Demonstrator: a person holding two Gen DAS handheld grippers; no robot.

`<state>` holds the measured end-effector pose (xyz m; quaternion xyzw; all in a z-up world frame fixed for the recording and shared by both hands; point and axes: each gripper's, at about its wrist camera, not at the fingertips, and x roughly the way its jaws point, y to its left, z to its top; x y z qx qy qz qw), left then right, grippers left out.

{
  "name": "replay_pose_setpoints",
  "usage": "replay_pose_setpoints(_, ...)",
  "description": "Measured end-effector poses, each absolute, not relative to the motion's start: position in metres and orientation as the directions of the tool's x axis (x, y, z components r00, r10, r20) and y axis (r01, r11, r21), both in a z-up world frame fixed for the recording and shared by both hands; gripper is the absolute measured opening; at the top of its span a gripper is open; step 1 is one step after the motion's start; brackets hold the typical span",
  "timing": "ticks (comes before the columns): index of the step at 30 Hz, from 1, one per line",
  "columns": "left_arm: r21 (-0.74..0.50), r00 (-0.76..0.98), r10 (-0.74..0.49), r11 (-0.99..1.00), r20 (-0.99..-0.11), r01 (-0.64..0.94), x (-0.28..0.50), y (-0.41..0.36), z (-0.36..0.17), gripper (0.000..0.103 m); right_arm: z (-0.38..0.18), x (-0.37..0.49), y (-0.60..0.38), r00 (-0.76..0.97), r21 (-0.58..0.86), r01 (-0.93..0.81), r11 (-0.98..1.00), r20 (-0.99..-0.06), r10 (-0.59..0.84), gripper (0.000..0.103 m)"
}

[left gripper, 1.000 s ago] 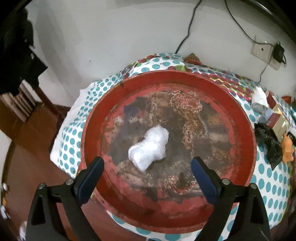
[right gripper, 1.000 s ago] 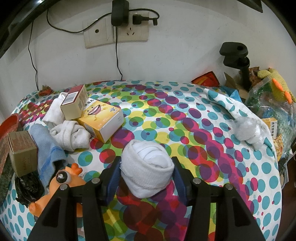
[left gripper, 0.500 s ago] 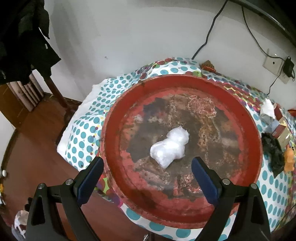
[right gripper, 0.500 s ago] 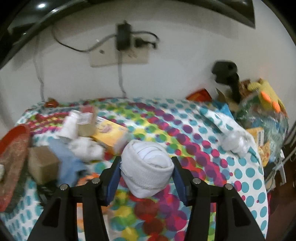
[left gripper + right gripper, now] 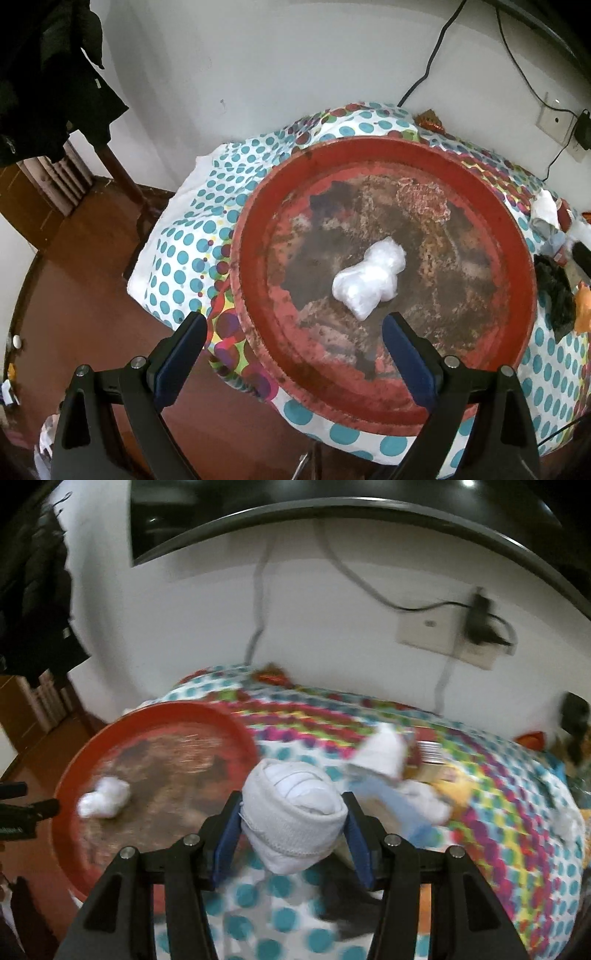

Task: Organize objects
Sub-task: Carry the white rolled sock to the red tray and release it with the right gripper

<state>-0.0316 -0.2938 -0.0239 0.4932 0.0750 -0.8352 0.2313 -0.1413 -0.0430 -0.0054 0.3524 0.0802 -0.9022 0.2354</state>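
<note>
My right gripper point(image 5: 291, 834) is clamped on a rolled white sock point(image 5: 293, 814), its blue pads pressing the bundle from both sides so the roll cannot unwind while it is in the air. It hangs over the near part of the polka-dot tablecloth point(image 5: 498, 812), just beside the right rim of the round red tray point(image 5: 70, 775), which I take to be the collecting place. One item already lies there: a crumpled white plastic bag point(image 5: 369, 284) sits near the tray's middle, touching nothing else.

My left gripper point(image 5: 293, 354) stands wide and empty above the tray's near edge, its jaws straddling the rim without touching it; I judge it waits there to leave the way clear.

The tray fills the table's left end and overhangs the near edge a little. Further right on the cloth the unsorted pile remains: another white sock point(image 5: 384, 753), a pale blue cloth point(image 5: 399, 805) and small cardboard boxes point(image 5: 432, 764), all blurred in the right wrist view. The sock should go down beside the bag.
</note>
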Motion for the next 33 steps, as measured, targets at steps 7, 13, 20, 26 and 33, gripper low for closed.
replay_pose_setpoints(7, 0.075, -0.418, -0.285, -0.89, -0.863, 0.45, -0.029, -0.298, -0.021, 0.095, -0.018, -0.138, -0.103, -0.586, 0.009, 0.55, -0.835, -0.708, -0.394, 0.053)
replay_pose_setpoints(13, 0.069, -0.422, -0.28, -0.891, -0.862, 0.449, -0.027, -0.301, -0.019, 0.095, -0.037, -0.143, -0.136, -0.557, -0.029, 0.572, -0.82, -0.747, -0.363, 0.053)
replay_pose_setpoints(20, 0.055, -0.426, -0.271, -0.889, -0.863, 0.454, -0.023, -0.309, -0.017, 0.095, -0.052, -0.148, -0.152, -0.539, -0.045, 0.575, -0.817, -0.772, -0.336, 0.053)
replay_pose_setpoints(26, 0.034, -0.44, -0.26, -0.889, -0.86, 0.457, -0.019, -0.315, -0.013, 0.095, -0.057, -0.15, -0.16, -0.527, -0.042, 0.579, -0.814, -0.782, -0.334, 0.053)
replay_pose_setpoints(33, 0.035, -0.439, -0.264, -0.885, -0.859, 0.464, -0.017, -0.318, -0.01, 0.095, -0.065, -0.155, -0.172, -0.495, -0.019, 0.578, -0.816, -0.802, -0.333, 0.053)
